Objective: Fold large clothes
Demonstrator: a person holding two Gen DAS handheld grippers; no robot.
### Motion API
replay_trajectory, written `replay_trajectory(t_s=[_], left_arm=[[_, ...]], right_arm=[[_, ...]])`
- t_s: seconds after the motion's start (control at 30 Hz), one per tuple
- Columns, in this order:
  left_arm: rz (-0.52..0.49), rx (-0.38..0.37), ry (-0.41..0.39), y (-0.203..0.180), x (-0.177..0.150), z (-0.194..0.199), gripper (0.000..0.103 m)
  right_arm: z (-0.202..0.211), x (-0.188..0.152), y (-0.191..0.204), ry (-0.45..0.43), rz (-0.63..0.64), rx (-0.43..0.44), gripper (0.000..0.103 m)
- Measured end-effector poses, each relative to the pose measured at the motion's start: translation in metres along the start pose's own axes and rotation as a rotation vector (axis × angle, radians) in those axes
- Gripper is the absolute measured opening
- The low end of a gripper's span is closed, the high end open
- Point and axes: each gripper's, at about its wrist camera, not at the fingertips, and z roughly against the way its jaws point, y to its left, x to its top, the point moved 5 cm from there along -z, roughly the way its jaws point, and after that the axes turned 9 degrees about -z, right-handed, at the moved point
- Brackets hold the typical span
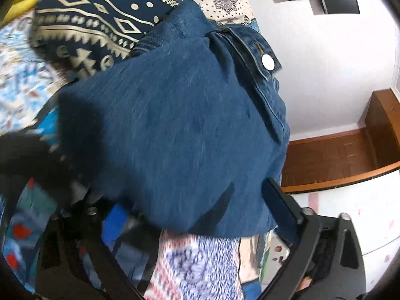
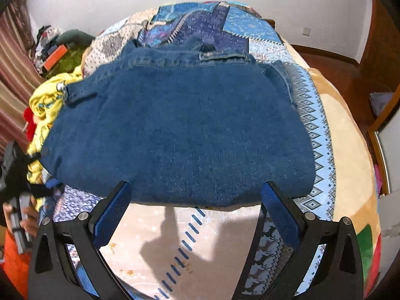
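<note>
The denim jacket (image 2: pixel 180 127) lies folded into a broad block on the bed (image 2: pixel 350 150), on top of a patchwork quilt (image 2: pixel 225 25) whose blue and purple panels show beyond the jacket's far edge. Its collar seam runs along that far edge, and a metal button (image 2: pixel 61 86) sits at its left corner.

The right tool (image 2: pixel 196 200) stands wide, its two blue pads (image 2: pixel 280 215) apart and empty, just at the jacket's near hem and above a pale bedsheet (image 2: pixel 155 245) with a row of blue dashes. Left of the jacket a crumpled yellow garment (image 2: pixel 47 105) presses against its edge, with something red beside it. At the jacket's near left corner the left tool (image 2: pixel 15 175) shows as a dark blurred shape held by a hand.

In the left wrist view the denim jacket (image 1: pixel 175 135) fills the middle, very close, with a white snap button (image 1: pixel 268 61) on a cuff tab at its upper right. The left tool (image 1: pixel 155 212) is largely covered by the cloth and blurred; only one blue pad (image 1: pixel 280 207) shows clearly, touching the jacket's lower edge, so I cannot tell how its jaws stand. Beyond the jacket lies a navy pillow (image 1: pixel 100 20) with cream geometric print.
</note>
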Motion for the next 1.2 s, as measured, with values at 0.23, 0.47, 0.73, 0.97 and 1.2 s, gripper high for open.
replay_trajectory(t_s=[0.23,0.47,0.73,0.97,1.2], left_arm=[[-0.145,0.212,-0.028,-0.018,0.019,-0.017,0.065],[-0.373,0.332,-0.12,-0.066,0.017,0.019,0.03],[-0.598,0.31,-0.33,-0.143,0.018,0.096,0.028],[-0.61,0.349,-0.401,-0.142,0.026,0.124,0.028],[-0.689,0.463,-0.36,-0.129,0.018,0.1,0.028]], right_arm=[[-0.001,-0.001,0.0,0.013,-0.019,-0.011,0.103],[0.015,0.004,0.018,-0.011,0.016,-0.023,0.103],[0.031,0.013,0.08,-0.077,0.135,-0.003,0.103],[-0.017,0.008,0.145,-0.014,0.241,0.054,0.103],[-0.078,-0.011,0.158,0.097,0.22,0.066,0.103]])
